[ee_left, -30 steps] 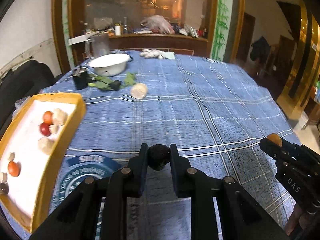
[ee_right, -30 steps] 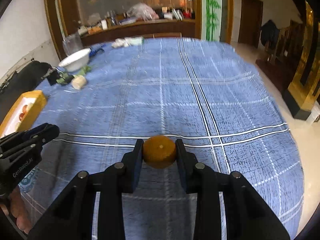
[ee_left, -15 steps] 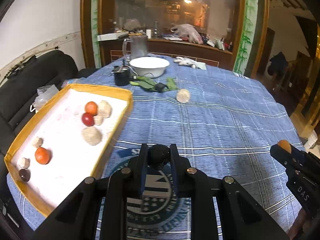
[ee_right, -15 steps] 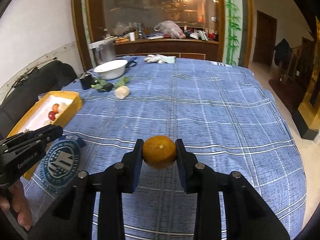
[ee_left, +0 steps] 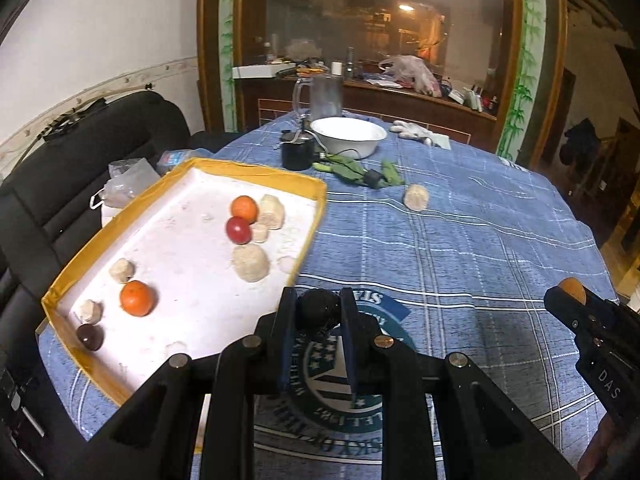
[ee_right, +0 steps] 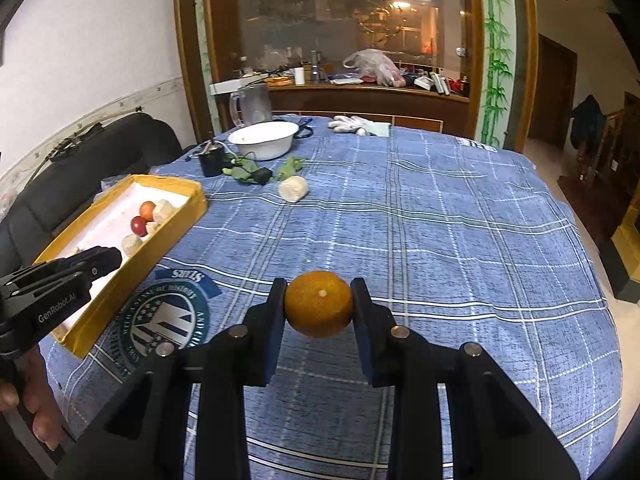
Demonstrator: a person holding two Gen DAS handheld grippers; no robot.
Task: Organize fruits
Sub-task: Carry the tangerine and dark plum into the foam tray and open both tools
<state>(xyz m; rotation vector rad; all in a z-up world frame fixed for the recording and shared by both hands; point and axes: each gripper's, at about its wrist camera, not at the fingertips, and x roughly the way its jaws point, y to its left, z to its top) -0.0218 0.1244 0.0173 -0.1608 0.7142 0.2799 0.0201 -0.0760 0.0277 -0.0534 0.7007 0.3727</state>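
- Whereas a second ago the yellow tray [ee_left: 308, 200] sat far left, it now fills the left wrist view's centre-left.
- Left gripper [ee_left: 318, 312] pinches a dark fruit [ee_left: 318, 308] just beside the tray's near edge.
- Right gripper [ee_right: 319, 304] clamps an orange [ee_right: 319, 304] above bare blue tablecloth [ee_right: 460, 240].

We cannot identify the dark fruit [ee_left: 319, 311] half-hidden between the left gripper's fingers [ee_left: 289, 322]; at nine o'clock, the yellow tray [ee_right: 176, 220] is partly hidden.
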